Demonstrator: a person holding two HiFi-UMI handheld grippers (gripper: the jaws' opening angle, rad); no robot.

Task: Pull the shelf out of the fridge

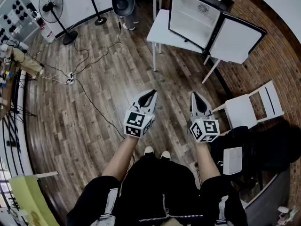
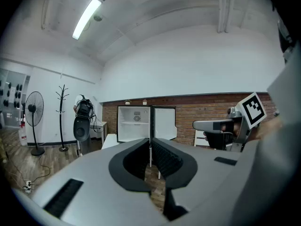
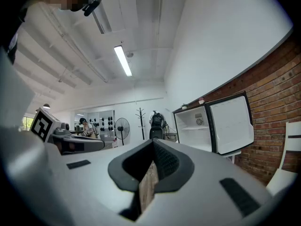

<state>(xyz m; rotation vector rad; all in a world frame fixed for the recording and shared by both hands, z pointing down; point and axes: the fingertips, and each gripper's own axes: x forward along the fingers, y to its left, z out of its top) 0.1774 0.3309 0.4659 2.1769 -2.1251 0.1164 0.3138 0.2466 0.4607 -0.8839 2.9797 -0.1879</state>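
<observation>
I see a wood-plank floor (image 1: 94,121) bearing a white table (image 1: 161,30) by the brick wall (image 1: 277,51), an open mini fridge (image 1: 194,19) standing on that table, and a pedestal fan (image 1: 52,7), white chair (image 1: 251,108) and cabled power strip (image 1: 69,80) on the planks.

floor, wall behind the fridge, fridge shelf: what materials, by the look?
Floor: wood or wood-look planks with a matte finish; grain and board seams show.
Wall: bare red brick, unpainted, with visible mortar lines.
Shelf: a thin, pale slab across the open fridge. It could be glass, plastic or coated wire; it is too small to tell.
</observation>
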